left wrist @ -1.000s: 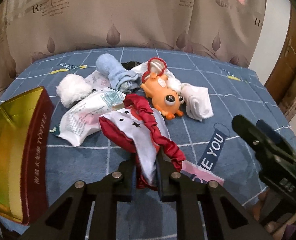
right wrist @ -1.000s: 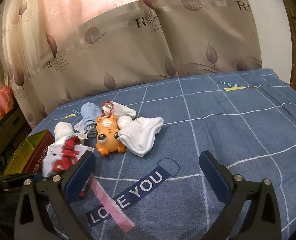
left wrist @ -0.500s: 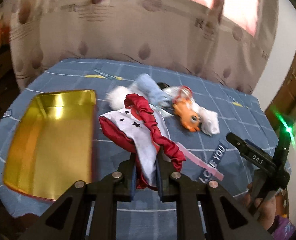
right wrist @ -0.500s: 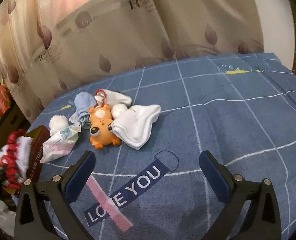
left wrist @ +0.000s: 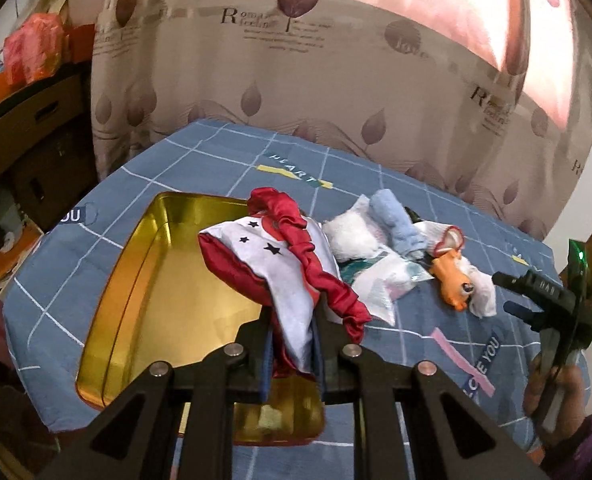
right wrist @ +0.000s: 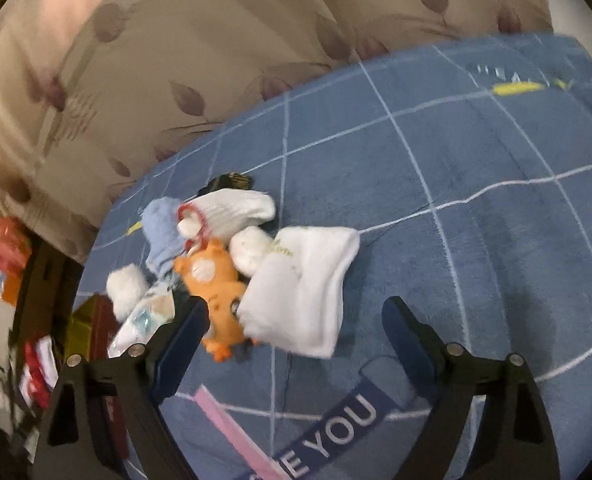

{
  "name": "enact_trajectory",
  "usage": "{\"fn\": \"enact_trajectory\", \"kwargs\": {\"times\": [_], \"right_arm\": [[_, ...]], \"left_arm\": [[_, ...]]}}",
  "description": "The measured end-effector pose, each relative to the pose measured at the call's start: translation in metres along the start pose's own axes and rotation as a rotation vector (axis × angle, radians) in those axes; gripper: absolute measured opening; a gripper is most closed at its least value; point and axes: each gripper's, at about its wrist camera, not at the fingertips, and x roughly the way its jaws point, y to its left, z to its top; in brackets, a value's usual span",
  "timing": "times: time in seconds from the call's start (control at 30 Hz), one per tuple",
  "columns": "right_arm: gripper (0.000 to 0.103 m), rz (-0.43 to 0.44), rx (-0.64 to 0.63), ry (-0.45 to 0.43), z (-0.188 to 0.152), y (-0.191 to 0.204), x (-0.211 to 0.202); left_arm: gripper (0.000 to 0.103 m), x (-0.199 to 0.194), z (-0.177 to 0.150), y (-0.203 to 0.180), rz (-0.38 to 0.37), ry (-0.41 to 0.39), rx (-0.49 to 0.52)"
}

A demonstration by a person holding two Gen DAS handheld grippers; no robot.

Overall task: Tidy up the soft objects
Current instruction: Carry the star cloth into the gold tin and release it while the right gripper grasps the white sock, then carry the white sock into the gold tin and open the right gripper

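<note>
Nearest, the left gripper (left wrist: 292, 344) is seen clamped on a red and white cloth (left wrist: 280, 264), whose white panel with black stars and ruffled red edge is pinched between the two fingers and held up off the bed. A second ago the same cloth was held above the pile, with the gold tin only at the left edge of the view; now the gold tin (left wrist: 116, 300) is seen lying almost directly under the cloth, open and nearly bare apart from a small pale scrap near its close wall. From this it is judged that the carry is all but done and that only the lowering and release are left.

Further out, the right gripper (right wrist: 296, 320) is held with its jaws wide apart and nothing between them. It has been brought much closer to the pile than before, so that the orange toy (right wrist: 212, 280) and the white sock (right wrist: 300, 292) are now framed between its fingers, though neither is touched. A second pick is judged to be prepared.

Beyond these, a light blue sock (right wrist: 160, 232), a fluffy white ball (right wrist: 126, 286) and another white sock (right wrist: 236, 206) are left lying bunched together on the blue bedspread (right wrist: 476, 152), with the curtain (left wrist: 336, 60) behind.
</note>
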Motion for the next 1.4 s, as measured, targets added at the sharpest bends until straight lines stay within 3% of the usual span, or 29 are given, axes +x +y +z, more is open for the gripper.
{"fn": "enact_trajectory", "kwargs": {"times": [0.17,0.23,0.33,0.37,0.4,0.43,0.7,0.93,1.07,1.23,1.4], "right_arm": [[0.074,-0.024,0.017,0.093,0.011,0.007,0.026],[0.057,-0.064,0.010,0.131,0.012,0.008,0.036],[0.053,-0.081,-0.002,0.166,0.012,0.009,0.044],[0.049,-0.084,-0.016,0.169,0.011,0.011,0.044],[0.033,-0.072,-0.015,0.174,0.011,0.011,0.044],[0.031,-0.067,-0.013,0.177,0.012,0.009,0.042],[0.025,0.006,-0.022,0.137,0.008,-0.006,0.014],[0.025,0.067,-0.008,0.075,-0.001,-0.016,-0.033],[0.026,0.105,-0.010,0.059,-0.006,-0.013,-0.048],[0.026,0.171,-0.038,0.067,-0.013,0.011,-0.059],[0.026,0.267,-0.137,0.098,-0.021,0.070,-0.067]], "left_arm": [[0.016,0.004,-0.001,0.011,0.004,0.016,-0.015],[0.016,0.006,0.000,0.012,0.006,0.021,-0.023],[0.016,0.008,0.003,0.016,0.007,0.023,-0.034],[0.016,0.008,0.003,0.017,0.010,0.023,-0.036],[0.016,0.008,0.003,0.018,0.013,0.023,-0.037],[0.016,0.008,0.003,0.019,0.015,0.024,-0.039],[0.017,0.016,0.006,0.035,0.034,0.026,-0.063],[0.030,0.036,0.013,0.053,0.056,0.067,-0.075],[0.038,0.043,0.017,0.056,0.121,0.059,-0.038],[0.044,0.027,0.016,0.053,0.234,0.014,-0.022],[0.048,-0.005,0.012,0.049,0.223,-0.015,-0.057]]}}
